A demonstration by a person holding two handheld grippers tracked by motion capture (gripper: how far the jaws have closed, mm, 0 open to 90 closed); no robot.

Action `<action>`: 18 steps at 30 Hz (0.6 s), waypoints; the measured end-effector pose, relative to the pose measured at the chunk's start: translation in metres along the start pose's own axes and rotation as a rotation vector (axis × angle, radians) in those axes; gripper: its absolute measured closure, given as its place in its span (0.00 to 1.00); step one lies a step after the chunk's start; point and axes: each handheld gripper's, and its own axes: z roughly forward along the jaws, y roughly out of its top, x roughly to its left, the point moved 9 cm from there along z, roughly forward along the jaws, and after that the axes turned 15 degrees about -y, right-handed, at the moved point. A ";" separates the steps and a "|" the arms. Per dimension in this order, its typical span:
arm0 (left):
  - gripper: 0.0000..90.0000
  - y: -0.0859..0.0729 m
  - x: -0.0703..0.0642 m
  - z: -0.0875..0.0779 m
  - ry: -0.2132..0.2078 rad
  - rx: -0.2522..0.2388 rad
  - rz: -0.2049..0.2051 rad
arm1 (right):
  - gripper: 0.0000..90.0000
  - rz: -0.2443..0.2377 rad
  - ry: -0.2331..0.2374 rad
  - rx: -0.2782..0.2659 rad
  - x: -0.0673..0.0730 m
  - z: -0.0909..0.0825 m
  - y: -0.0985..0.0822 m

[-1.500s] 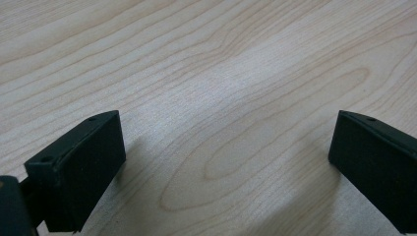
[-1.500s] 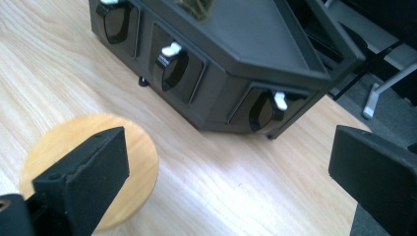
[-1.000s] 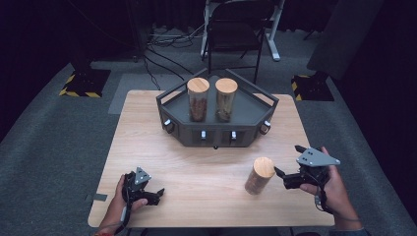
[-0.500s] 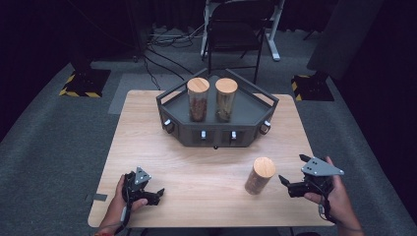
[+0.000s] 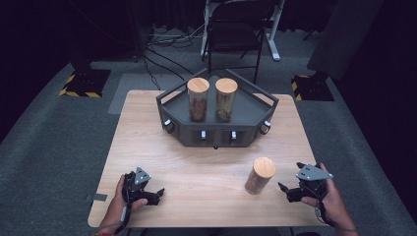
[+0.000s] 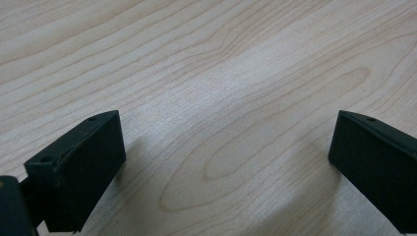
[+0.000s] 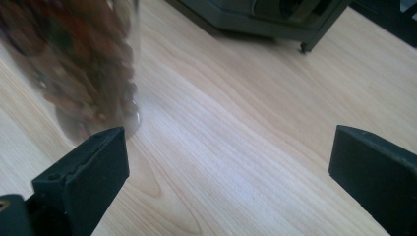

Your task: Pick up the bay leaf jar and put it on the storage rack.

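A wood-lidded jar (image 5: 259, 175) stands alone toward the surface's (image 5: 206, 162) five o'clock edge, with the right claw (image 5: 287, 189) released at its three o'clock, near but apart. The left claw (image 5: 156, 194) rests released at seven o'clock. The step looks like an approach; next, the right claw likely must close in around the jar.

Overall light: table (image 5: 147, 128) brightly lit from above; surrounding floor and background dim to black.
Shadows: soft, short; faint dark patches under the black jaws in the left gripper view.
Glare: pale sheen across the wood grain in both gripper views.
Focus: high view slightly soft, low detail; jar (image 7: 74, 64) in the right gripper view blurred, close to the lens.
Edges: no marked distortion seen.
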 end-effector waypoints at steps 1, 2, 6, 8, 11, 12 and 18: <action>0.01 0.000 0.000 0.000 0.000 0.000 0.000 | 0.02 -0.001 -0.008 0.014 -0.001 0.003 -0.004; 0.01 0.000 0.000 0.000 0.000 0.000 0.000 | 0.02 0.000 -0.014 0.027 -0.002 0.005 -0.008; 0.01 0.000 0.000 0.000 0.000 0.000 0.000 | 0.02 0.019 -0.004 0.052 -0.001 0.013 -0.019; 0.01 0.000 0.000 0.000 0.000 0.000 0.000 | 0.02 0.020 0.005 0.065 0.000 0.017 -0.025; 0.01 0.000 0.000 0.000 0.000 0.000 0.000 | 0.02 0.034 0.010 0.084 0.001 0.022 -0.033; 0.01 0.000 0.000 0.000 0.000 0.000 0.000 | 0.02 0.045 0.016 0.089 0.001 0.024 -0.036; 0.01 0.000 0.000 0.000 0.000 0.000 0.000 | 0.02 0.070 0.044 0.100 0.006 0.029 -0.048</action>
